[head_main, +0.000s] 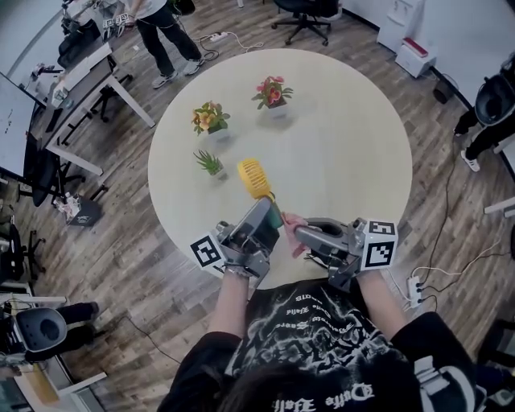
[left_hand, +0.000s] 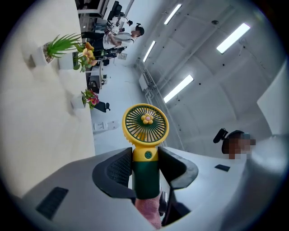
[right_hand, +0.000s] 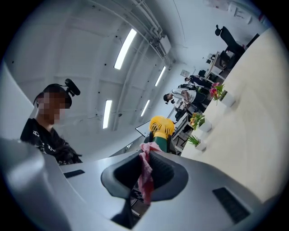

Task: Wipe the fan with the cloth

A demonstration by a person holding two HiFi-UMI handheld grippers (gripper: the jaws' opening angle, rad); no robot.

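Nearest, in front of the chest: holds both grippers up with the tips almost meeting over the near edge of the table (head_main: 362,137). Pinches the cloth (right_hand: 145,173) in the right gripper (right_hand: 146,169), jaws closed hard on a pink fold, the rest trailing down behind the pads. Clamps the left gripper (left_hand: 145,169) on the fan (left_hand: 145,124) by its dark green handle, one pad on each side, with the yellow head poking out past the tips and tilted upward, off the table.

Has the cloth at the bottom end of the handle, touching it or just beside it; cannot tell which. Has no cloth on the yellow grille or the flower hub.

Judging from this: has both pick-ups done and stands at the very start of wiping, or between strokes. Shows no dust or smear anywhere, so gives no way to tell how much is already wiped. Probably leaves the whole head, front and back, to do, plus the stretch of handle under the pads, which would call for a regrip.

Farther out on the table: three small potted plants (head_main: 211,119), well apart from the fan. Beyond that, on the wood floor, a desk (head_main: 80,88) and a chair (head_main: 306,16).
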